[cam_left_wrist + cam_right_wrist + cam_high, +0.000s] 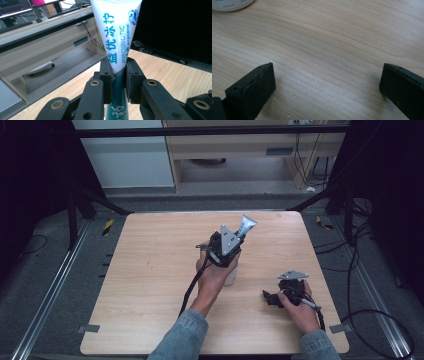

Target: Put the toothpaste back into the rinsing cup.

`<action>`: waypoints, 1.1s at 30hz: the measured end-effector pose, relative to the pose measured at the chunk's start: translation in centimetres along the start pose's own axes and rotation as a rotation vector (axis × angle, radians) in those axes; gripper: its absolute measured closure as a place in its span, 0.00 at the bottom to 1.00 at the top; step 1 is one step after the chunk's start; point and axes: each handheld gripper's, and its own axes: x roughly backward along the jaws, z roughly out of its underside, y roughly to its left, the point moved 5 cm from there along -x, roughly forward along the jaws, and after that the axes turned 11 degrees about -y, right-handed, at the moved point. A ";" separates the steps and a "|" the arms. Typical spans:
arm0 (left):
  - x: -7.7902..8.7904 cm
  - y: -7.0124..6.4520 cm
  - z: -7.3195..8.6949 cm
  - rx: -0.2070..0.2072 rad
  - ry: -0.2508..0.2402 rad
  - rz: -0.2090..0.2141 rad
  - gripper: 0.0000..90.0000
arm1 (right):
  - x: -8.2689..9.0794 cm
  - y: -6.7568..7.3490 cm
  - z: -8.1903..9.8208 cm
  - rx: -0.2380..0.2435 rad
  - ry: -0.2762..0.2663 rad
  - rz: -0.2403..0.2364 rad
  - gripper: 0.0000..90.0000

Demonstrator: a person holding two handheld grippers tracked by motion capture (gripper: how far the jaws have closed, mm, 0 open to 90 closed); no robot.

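The wooden table (150,285) takes up the middle of the high view, pale and bare over most of its top, with dark floor and metal rails on both sides. Beyond its far edge stands a light wooden desk (250,150) with cables hanging at its right; the left gripper view shows the same desk (37,47) with a keyboard on it.

Near the table's centre the left gripper (226,247) points up and away from the person, its grey plate on top. Its jaws are clenched on a white toothpaste tube (117,32), pressing the tube's darker lower part from both sides while the flat crimped end (246,225) rises above them toward the far edge. A white rounded object (231,277) stands on the table right under this hand, mostly covered by it; its rim (232,5) appears at the top corner of the right gripper view.

The right gripper (280,296) rests low near the table's right edge, well apart from the tube, its jaws spread wide over bare wood with nothing between them.
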 end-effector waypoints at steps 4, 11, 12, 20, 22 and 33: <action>0.0 0.0 0.6 0.000 0.009 0.004 0.86 | 0.0 0.0 0.0 0.000 0.000 0.000 0.01; -0.1 0.2 1.7 0.002 0.018 0.000 0.86 | 0.0 0.0 0.0 0.001 0.000 0.000 0.01; -0.1 0.2 1.8 0.006 0.016 -0.002 0.86 | 0.0 0.0 0.0 -0.003 0.000 0.002 0.01; 0.0 0.1 2.5 0.015 0.021 -0.007 0.86 | 0.0 0.0 0.0 0.001 0.000 0.000 0.01; 0.0 0.1 2.6 0.014 0.024 -0.008 0.86 | 0.0 0.0 0.0 0.001 -0.001 0.000 0.01; 0.0 0.4 3.6 0.042 0.028 -0.025 0.86 | 0.0 0.0 0.0 0.001 -0.002 -0.001 0.01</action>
